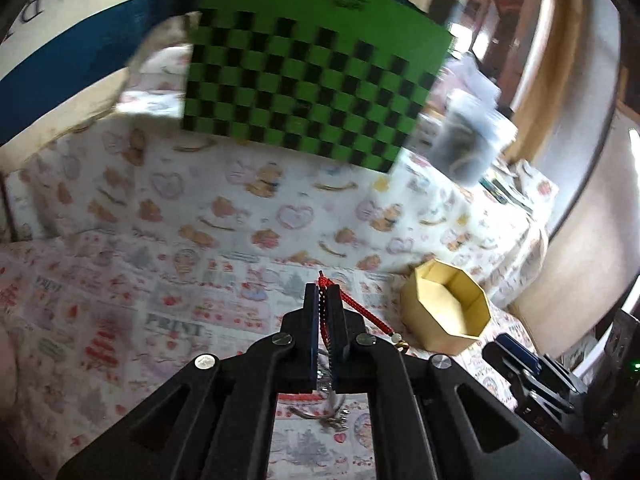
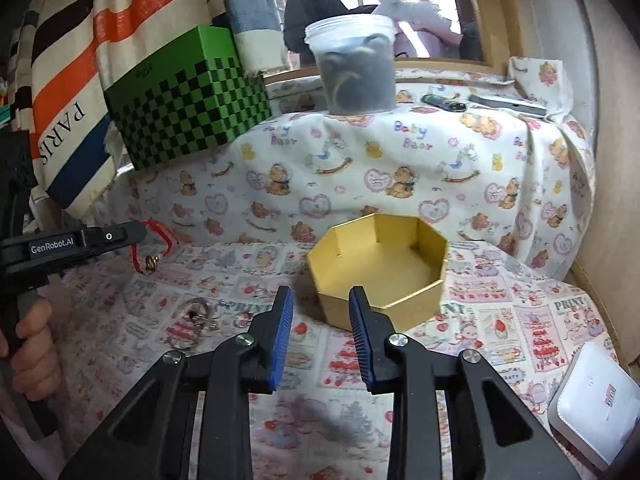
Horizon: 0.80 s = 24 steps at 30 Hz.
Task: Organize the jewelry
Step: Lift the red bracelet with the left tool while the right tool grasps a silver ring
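left gripper (image 1: 324, 294) pinched on red cord (image 1: 362, 310), lifted off cloth. right gripper (image 2: 320, 300) open, holding nothing, near gold box (image 2: 400, 300).

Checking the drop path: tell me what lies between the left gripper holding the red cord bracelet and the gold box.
Only bare printed cloth, as the right wrist view shows. The left gripper, shut on the red cord bracelet, has nothing standing between it and the gold octagonal box.
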Each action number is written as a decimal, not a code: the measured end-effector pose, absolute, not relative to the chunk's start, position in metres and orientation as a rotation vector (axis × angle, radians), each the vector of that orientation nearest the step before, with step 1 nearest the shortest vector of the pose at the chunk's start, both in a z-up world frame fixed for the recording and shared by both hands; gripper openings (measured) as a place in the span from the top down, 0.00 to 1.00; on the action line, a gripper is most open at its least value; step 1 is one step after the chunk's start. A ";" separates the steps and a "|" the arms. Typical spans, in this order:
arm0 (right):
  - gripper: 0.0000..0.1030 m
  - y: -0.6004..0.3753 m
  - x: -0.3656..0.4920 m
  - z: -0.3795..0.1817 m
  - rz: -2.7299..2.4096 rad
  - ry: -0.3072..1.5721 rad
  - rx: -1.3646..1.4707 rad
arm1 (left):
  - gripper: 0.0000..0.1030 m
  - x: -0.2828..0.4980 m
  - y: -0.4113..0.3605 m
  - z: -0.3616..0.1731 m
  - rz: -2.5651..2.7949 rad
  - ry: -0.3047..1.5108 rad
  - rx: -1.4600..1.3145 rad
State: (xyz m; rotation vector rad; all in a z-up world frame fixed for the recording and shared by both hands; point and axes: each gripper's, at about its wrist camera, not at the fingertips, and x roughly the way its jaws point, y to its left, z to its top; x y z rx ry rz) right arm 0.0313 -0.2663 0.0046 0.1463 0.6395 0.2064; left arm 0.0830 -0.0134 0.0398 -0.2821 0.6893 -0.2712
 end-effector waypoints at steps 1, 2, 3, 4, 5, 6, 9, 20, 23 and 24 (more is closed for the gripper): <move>0.69 -0.265 0.033 0.007 0.219 0.653 0.154 | 0.97 0.086 -0.007 0.039 -0.251 0.698 -0.291; 0.69 -0.261 0.037 0.010 0.232 0.675 0.162 | 0.97 0.089 0.000 0.038 -0.218 0.711 -0.297; 0.68 -0.255 0.043 0.014 0.242 0.706 0.170 | 0.97 0.094 -0.002 0.028 -0.187 0.720 -0.294; 0.68 -0.250 0.047 0.016 0.250 0.732 0.174 | 0.97 0.096 0.005 0.026 -0.160 0.727 -0.301; 0.67 -0.246 0.051 0.016 0.255 0.750 0.173 | 0.97 0.099 0.011 0.024 -0.139 0.732 -0.311; 0.67 -0.238 0.058 0.017 0.257 0.784 0.171 | 0.97 0.101 0.017 0.021 -0.118 0.737 -0.312; 0.67 -0.221 0.074 0.014 0.253 0.832 0.177 | 0.97 0.105 0.029 0.012 -0.060 0.750 -0.326; 0.67 -0.166 0.103 -0.037 0.199 0.930 -0.035 | 0.97 0.109 0.046 -0.002 0.040 0.762 -0.275; 0.67 -0.159 0.103 -0.045 0.203 0.931 -0.079 | 0.97 0.112 0.050 -0.006 0.047 0.778 -0.284; 0.67 -0.157 0.103 -0.047 0.209 0.936 -0.088 | 0.97 0.113 0.051 -0.007 0.044 0.782 -0.292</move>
